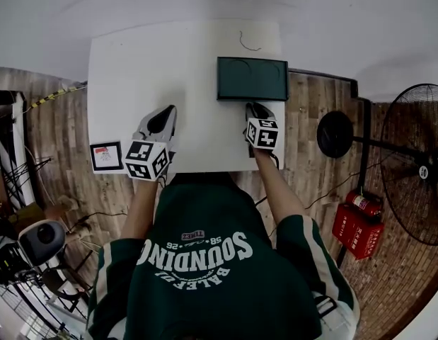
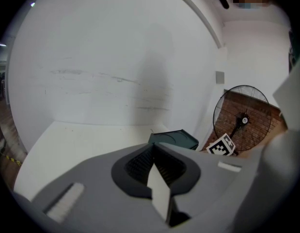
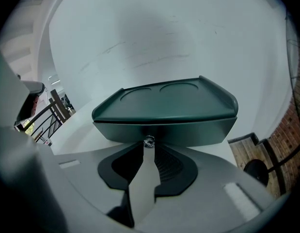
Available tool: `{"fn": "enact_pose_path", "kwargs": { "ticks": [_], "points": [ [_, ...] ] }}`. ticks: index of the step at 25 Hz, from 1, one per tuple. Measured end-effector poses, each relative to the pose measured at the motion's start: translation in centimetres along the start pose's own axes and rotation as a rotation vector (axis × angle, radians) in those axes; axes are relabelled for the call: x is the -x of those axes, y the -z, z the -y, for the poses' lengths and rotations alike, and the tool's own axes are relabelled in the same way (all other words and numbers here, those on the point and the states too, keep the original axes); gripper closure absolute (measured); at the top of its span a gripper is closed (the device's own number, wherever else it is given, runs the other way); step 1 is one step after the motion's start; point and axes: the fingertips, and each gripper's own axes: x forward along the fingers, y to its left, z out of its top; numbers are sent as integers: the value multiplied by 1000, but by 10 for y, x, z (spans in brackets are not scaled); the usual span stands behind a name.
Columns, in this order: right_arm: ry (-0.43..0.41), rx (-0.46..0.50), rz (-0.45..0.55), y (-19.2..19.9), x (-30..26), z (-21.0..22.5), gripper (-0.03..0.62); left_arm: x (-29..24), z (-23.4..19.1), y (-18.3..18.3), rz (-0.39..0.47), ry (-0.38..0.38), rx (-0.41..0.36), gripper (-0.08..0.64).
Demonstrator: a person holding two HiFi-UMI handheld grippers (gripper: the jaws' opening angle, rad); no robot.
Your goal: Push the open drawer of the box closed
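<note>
A dark green box [image 1: 252, 78] stands on the white table [image 1: 134, 69], right of centre and towards the back. In the right gripper view its lid [image 3: 169, 98] has two round recesses. Below it is the drawer front [image 3: 188, 130], close under the lid's rim, with a small metal knob [image 3: 149, 140]. My right gripper [image 3: 147, 148] is shut, with its tips right at the knob. In the head view it [image 1: 255, 112] points at the box's near side. My left gripper [image 1: 162, 122] is shut and holds nothing, left of the box [image 2: 175, 139].
A marker card [image 1: 106, 156] lies at the table's near left corner. A thin wire [image 1: 249, 44] lies behind the box. On the floor to the right are a black fan [image 1: 417, 161], its round base [image 1: 335, 134] and a red case [image 1: 360, 225].
</note>
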Motion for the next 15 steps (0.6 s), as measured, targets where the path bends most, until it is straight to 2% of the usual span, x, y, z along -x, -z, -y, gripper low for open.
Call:
{"fn": "enact_pose_path", "kwargs": {
  "ticks": [9, 15],
  "points": [
    [-9, 4, 3, -4, -5, -1, 522, -3, 2, -1, 2, 1, 2, 508],
    [-29, -13, -20, 8, 0, -6, 520, -2, 5, -4, 13, 7, -3, 508]
  ]
}}
